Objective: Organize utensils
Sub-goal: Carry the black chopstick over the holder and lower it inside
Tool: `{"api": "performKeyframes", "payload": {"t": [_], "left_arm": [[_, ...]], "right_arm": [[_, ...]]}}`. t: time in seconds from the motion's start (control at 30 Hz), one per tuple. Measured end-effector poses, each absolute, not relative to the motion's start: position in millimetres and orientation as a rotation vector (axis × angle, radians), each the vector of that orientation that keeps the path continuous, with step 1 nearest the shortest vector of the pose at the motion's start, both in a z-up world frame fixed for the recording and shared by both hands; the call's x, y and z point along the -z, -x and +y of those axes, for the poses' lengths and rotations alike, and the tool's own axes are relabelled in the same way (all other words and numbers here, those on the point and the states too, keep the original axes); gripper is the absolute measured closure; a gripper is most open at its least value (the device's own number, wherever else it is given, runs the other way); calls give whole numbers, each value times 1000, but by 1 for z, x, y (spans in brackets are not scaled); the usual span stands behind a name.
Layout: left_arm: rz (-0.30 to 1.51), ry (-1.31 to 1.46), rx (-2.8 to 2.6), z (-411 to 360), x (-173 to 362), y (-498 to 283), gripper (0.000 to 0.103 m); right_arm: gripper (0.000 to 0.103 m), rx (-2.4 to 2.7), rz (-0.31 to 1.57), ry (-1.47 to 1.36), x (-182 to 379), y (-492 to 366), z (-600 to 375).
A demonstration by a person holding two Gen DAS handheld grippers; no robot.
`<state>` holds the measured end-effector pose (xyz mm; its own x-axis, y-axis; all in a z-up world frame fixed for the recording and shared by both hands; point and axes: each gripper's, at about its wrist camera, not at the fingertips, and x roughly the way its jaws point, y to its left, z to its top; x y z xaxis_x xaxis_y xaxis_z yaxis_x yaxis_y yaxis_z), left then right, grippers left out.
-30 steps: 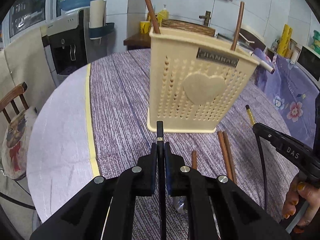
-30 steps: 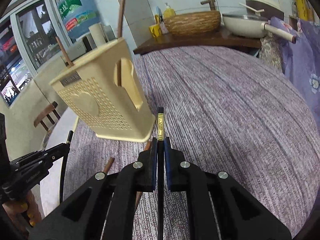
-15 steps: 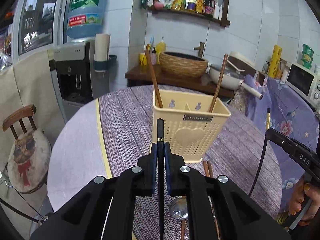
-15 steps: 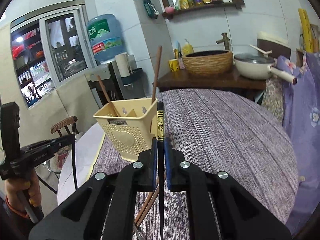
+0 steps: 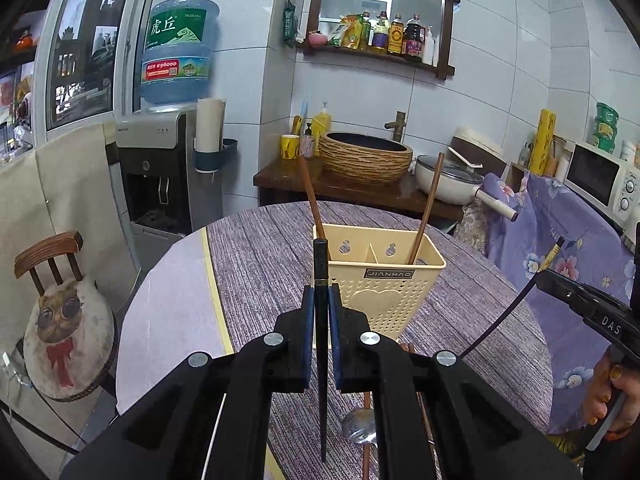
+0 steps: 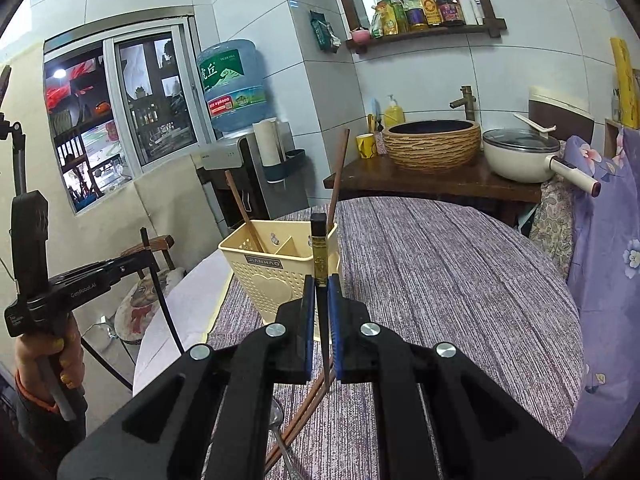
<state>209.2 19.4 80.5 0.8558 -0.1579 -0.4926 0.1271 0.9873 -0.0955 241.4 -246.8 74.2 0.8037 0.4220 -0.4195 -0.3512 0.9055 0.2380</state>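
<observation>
left tool [image 5: 319, 312]: closed on a black chopstick [image 5: 321, 280], held upright, above the counter, in front of the holder
right tool [image 6: 320, 304]: clamped on a second black chopstick [image 6: 319, 248] with a gold band near the top, raised to the right of the holder
holder [image 5: 380, 280]: cream plastic basket, perforated walls, heart relief on the front, divider splitting it in two; stands on the counter [image 5: 260, 256]
done: two brown wooden chopsticks [image 5: 426, 208] already lean in it, one per side
left: both black sticks not in yet; brown chopsticks [image 6: 304, 412] and a metal spoon [image 5: 360, 428] lie flat on the counter near the tools
progress: I'd say under halfway
materials: counter cloth is purple, streaked weave; black sticks are slim, glossy, square-topped
</observation>
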Motion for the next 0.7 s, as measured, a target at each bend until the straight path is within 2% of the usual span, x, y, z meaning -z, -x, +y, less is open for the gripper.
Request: {"api": "performKeyframes", "payload": {"t": [0.43, 0.7], "left_arm": [[515, 82, 179, 24, -91, -206, 95], [501, 75, 232, 20, -116, -212, 95]], "right_arm": [[95, -452, 493, -152, -82, -244, -242], [95, -510, 481, -147, -106, -250, -235]]}}
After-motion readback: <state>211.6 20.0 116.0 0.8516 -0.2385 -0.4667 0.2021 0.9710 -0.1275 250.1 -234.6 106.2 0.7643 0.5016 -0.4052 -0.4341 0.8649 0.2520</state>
